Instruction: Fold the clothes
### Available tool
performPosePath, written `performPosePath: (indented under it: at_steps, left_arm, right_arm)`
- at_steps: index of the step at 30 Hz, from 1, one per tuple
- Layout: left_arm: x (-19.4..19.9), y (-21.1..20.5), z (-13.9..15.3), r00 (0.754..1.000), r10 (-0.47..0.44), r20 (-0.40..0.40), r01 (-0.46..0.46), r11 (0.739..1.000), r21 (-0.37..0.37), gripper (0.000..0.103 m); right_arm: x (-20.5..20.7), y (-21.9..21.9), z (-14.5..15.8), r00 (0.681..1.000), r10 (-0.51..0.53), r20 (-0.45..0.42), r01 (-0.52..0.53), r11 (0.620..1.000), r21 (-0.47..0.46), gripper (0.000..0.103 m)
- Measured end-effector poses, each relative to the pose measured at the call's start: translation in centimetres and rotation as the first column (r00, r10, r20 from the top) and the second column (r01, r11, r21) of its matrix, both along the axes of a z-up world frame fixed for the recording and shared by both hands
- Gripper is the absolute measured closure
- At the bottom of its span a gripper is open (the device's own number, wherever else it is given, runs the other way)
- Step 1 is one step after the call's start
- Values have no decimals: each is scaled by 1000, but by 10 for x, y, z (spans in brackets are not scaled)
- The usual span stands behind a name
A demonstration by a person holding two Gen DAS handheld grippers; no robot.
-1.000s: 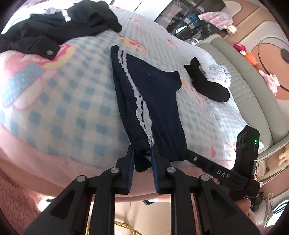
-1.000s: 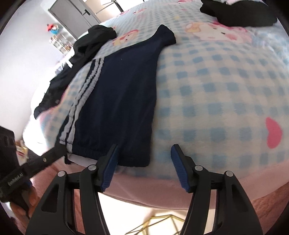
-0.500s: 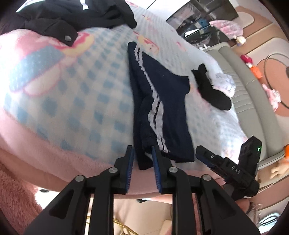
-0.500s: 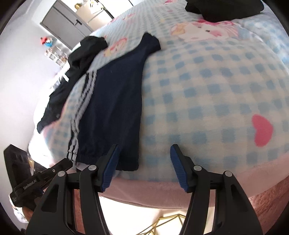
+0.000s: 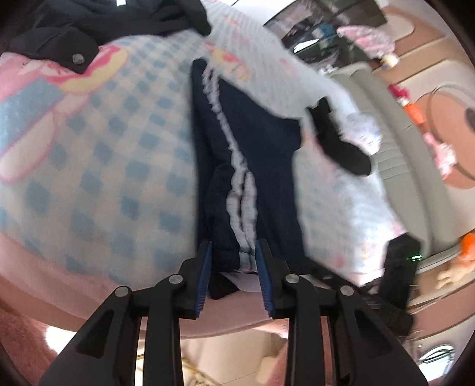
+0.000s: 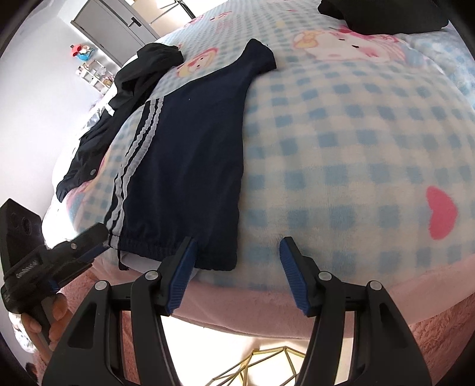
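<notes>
Checked blanket (image 6: 341,142) is covering the bed, navy shorts (image 6: 190,154) lying at centre frame. Left hand-held gripper (image 5: 233,261) is pinching their waistband; right hand-held gripper (image 6: 237,252) is hovering spread, so an uneven pull is risking bunching.

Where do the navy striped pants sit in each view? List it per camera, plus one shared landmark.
Left wrist: navy striped pants run up the centre from between the fingers.
Right wrist: left of centre, waistband nearest the camera.
Shared landmark: black jacket beyond the stripes.

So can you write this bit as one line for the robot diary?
step: fold | left gripper: around waistband of navy white-striped trousers | right gripper: open, at hem | on blue checked blanket
</notes>
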State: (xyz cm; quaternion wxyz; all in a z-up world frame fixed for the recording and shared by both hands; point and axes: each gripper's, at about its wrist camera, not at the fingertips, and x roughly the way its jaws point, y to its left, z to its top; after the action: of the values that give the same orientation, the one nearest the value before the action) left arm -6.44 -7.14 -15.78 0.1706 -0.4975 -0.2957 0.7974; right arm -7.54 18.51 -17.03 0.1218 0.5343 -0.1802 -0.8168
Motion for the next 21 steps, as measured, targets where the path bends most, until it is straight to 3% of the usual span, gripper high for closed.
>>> performPosePath:
  at_steps: [2,4,10,13,15,18,19,21]
  left_arm:
    - [-2,2,-1,1000,2,3,-2,1000,-16,74]
    - [-3,4,-2,1000,4,6,-4,999,-32,90]
    - [16,6,29,998,34,-59,-38,998,-58,92]
    - [17,5,23,999,29,-30,-32,996,-81,92]
    - [12,4,7,999,21,27,-19,996,-91,90]
    - [6,0,-10,996,24,87,-17,996,-83,72]
    - [4,-1,-14,994,28,106,-20,997,-81,71]
    - [8,-8,-6,997,49,67,-45,997,-63,70]
  right_arm:
    - [-1,-1,0,1000,-2,2,2,1000,1,43]
    - [-1,-3,0,1000,-2,1,2,1000,8,43]
    - [1,-7,11,999,-10,-39,10,1000,7,43]
    - [-2,-11,11,999,-5,-47,5,1000,15,43]
    - [-4,-15,8,999,4,-41,-3,999,33,43]
    - [-5,-18,-4,1000,9,-2,-9,995,102,43]
    - [-5,-18,-6,1000,9,7,-10,994,109,43]
    - [-4,-15,-3,1000,8,8,-9,993,114,43]
